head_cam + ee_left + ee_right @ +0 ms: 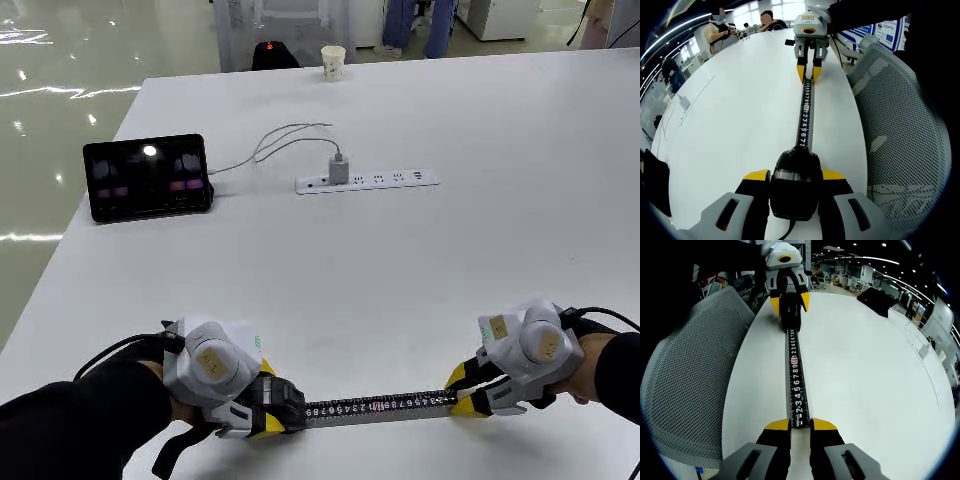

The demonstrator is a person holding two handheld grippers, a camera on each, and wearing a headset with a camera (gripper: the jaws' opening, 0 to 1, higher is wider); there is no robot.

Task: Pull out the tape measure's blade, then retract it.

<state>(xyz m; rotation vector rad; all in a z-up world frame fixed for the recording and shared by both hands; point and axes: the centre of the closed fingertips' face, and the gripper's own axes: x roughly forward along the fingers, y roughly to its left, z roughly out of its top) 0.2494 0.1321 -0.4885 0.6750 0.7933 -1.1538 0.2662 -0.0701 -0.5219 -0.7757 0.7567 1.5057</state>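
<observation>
A black tape measure case (pixel 796 181) sits clamped between the yellow-tipped jaws of my left gripper (pixel 796 176), low on the white table near its front edge; the case (pixel 283 405) is at the bottom left in the head view. Its dark numbered blade (pixel 378 405) runs out flat along the table to my right gripper (pixel 458 391), whose jaws are closed on the blade's end (pixel 799 423). In the right gripper view the blade (pixel 794 372) stretches away to the case (pixel 790 310) and the left gripper (pixel 789 300). The left gripper view has the right gripper (pixel 809 70) at the blade's far end.
A black tablet (pixel 147 176) lies at the table's left edge. A white power strip (pixel 368 181) with a plugged charger and cable sits mid-table. A paper cup (pixel 333 62) stands at the far edge. A mesh chair (pixel 900 125) is close behind the front edge.
</observation>
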